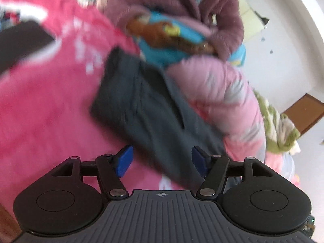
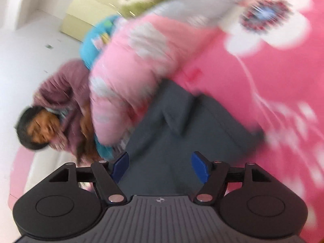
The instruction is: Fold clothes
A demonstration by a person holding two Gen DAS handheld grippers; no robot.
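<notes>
A dark grey garment (image 1: 145, 105) lies folded in a thick rectangle on a pink flowered bedspread (image 1: 44, 105). My left gripper (image 1: 162, 160) hovers over its near end, jaws open, blue pads apart with nothing pressed between them. In the right wrist view the same grey garment (image 2: 182, 137) stretches away from my right gripper (image 2: 161, 166), which is also open above the cloth. Both views are blurred.
A puffy pink quilt (image 1: 222, 93) (image 2: 125, 77) is bunched against the garment's far side. Behind it a person in a mauve fleece jacket (image 1: 172, 4) (image 2: 66, 93) holds a blue patterned cloth (image 1: 166, 46). A green cloth (image 1: 277, 125) and a black object (image 1: 20, 42) lie at the edges.
</notes>
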